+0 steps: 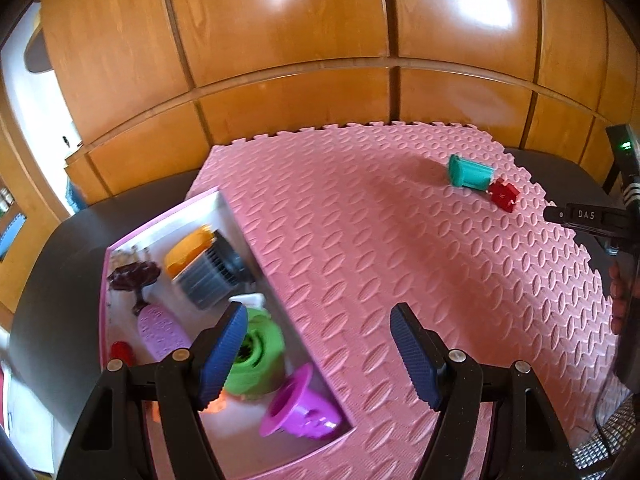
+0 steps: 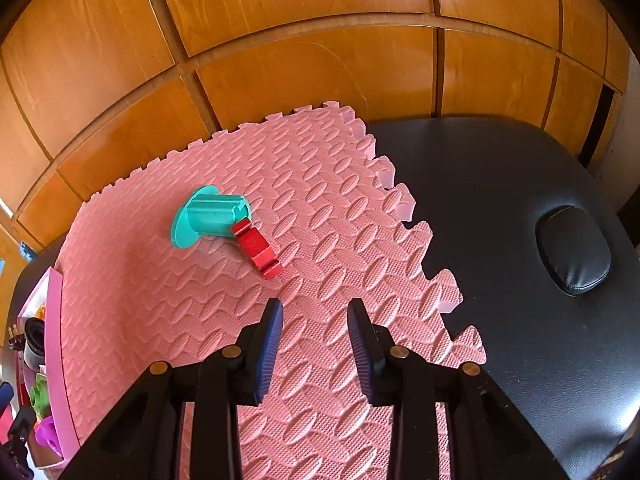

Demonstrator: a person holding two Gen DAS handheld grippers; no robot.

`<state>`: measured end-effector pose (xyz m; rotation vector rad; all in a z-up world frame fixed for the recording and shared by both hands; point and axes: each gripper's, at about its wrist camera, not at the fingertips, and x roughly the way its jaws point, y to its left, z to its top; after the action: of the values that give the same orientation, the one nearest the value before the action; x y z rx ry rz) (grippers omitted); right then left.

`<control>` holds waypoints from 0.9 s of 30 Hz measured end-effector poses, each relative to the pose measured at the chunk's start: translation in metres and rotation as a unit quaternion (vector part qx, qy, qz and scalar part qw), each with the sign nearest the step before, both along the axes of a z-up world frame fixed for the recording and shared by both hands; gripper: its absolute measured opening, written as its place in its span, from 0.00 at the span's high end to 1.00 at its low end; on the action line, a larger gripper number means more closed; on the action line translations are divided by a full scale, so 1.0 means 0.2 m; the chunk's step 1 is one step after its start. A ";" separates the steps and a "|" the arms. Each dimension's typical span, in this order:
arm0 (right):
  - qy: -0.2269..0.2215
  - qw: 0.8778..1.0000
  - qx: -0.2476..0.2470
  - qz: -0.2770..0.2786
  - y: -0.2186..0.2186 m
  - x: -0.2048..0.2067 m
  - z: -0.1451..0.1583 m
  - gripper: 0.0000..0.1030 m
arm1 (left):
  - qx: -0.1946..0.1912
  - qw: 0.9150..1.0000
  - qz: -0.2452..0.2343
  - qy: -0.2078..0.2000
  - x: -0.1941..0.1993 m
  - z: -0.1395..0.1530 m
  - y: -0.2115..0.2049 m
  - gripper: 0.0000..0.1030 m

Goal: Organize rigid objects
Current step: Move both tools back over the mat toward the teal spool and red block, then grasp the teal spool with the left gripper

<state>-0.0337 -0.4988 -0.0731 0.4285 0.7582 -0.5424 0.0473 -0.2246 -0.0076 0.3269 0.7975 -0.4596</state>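
While both grippers tilt down over the pink foam mat point(image 1: 360, 240), the scene reads near to far as follows.

Left gripper point(image 1: 318, 354): jaws wide with nothing between them, hanging over the mat's near edge; its left pad overlaps the tray in the left wrist view.

Right gripper point(image 2: 315, 350): jaws narrow, a slim gap of bare mat showing between the pads, nothing held; a hand point(image 1: 620, 300) on its body shows at 3 o'clock in the left wrist view.

Tray point(image 1: 280, 312): pink-rimmed, white inside, lying at 8 o'clock along the mat's left edge on the dark surface point(image 2: 520, 240).

Tray contents, nearest first: purple funnel-shaped piece point(image 1: 298, 408); green round piece point(image 1: 256, 356); small red piece point(image 1: 122, 352); lilac textured oval point(image 1: 160, 332); dark maroon stand-like piece point(image 1: 132, 276); grey ribbed block point(image 1: 208, 276); orange piece point(image 1: 188, 250).

Loose on the mat: teal flanged cylinder point(image 2: 208, 216) on its side, at 11 o'clock from the right gripper; red notched block point(image 2: 258, 248) touching its open end.

Behind: wooden panelled wall point(image 2: 320, 60).
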 end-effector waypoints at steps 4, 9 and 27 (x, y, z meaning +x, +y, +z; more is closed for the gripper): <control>-0.004 1.000 0.005 -0.003 -0.01 -0.01 0.00 0.68 | 0.002 1.000 -0.010 0.006 0.01 -0.02 -0.07 0.28; -0.007 1.000 0.018 -0.006 -0.02 -0.01 0.00 0.68 | 0.006 1.000 -0.020 0.010 0.02 -0.05 -0.14 0.28; -0.019 0.999 0.045 -0.012 -0.05 -0.03 0.01 0.67 | 0.011 0.998 -0.035 0.047 0.10 -0.15 -0.35 0.28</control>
<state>-0.0396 -0.5080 -0.0703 0.5310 0.7427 -0.5229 0.0668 -0.2956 -0.0370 0.3569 0.8845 -0.5341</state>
